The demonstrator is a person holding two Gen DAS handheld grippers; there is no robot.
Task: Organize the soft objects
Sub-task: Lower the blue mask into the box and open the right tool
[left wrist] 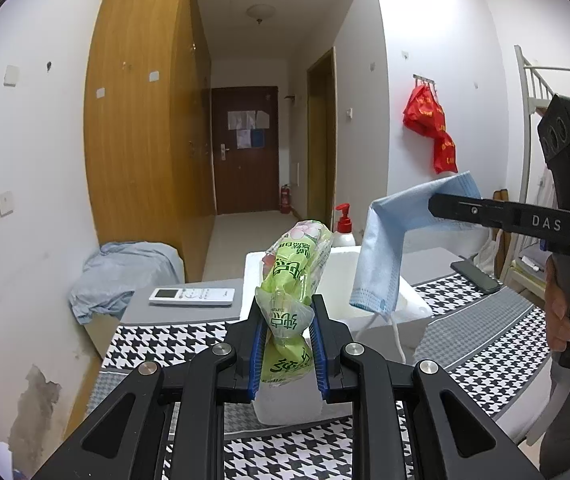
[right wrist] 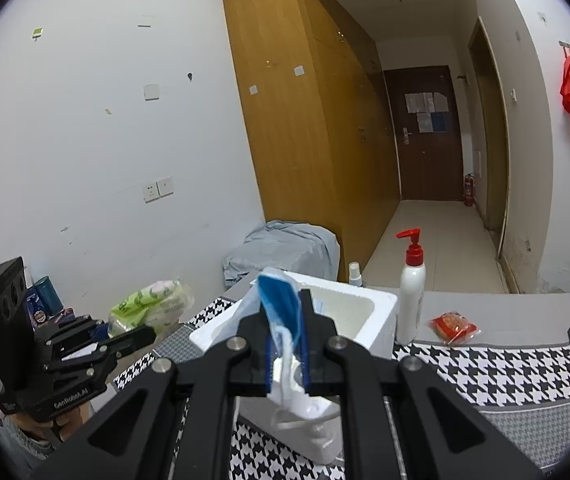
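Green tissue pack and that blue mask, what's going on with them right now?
A person is holding two handheld tools above a white foam box on a houndstooth-covered surface. The left tool is shut on a green tissue pack, lifted over the box. The right tool is shut on a blue face mask, which hangs folded above the box with its ear loops dangling. Neither item is in the box yet.

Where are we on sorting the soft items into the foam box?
Nothing can be confirmed as placed: what shows of the white foam box interior looks bare. In hand: the left gripper is clamped on a green tissue pack, and the right gripper pinches a blue face mask, both held above the box. Left: dropping both in.
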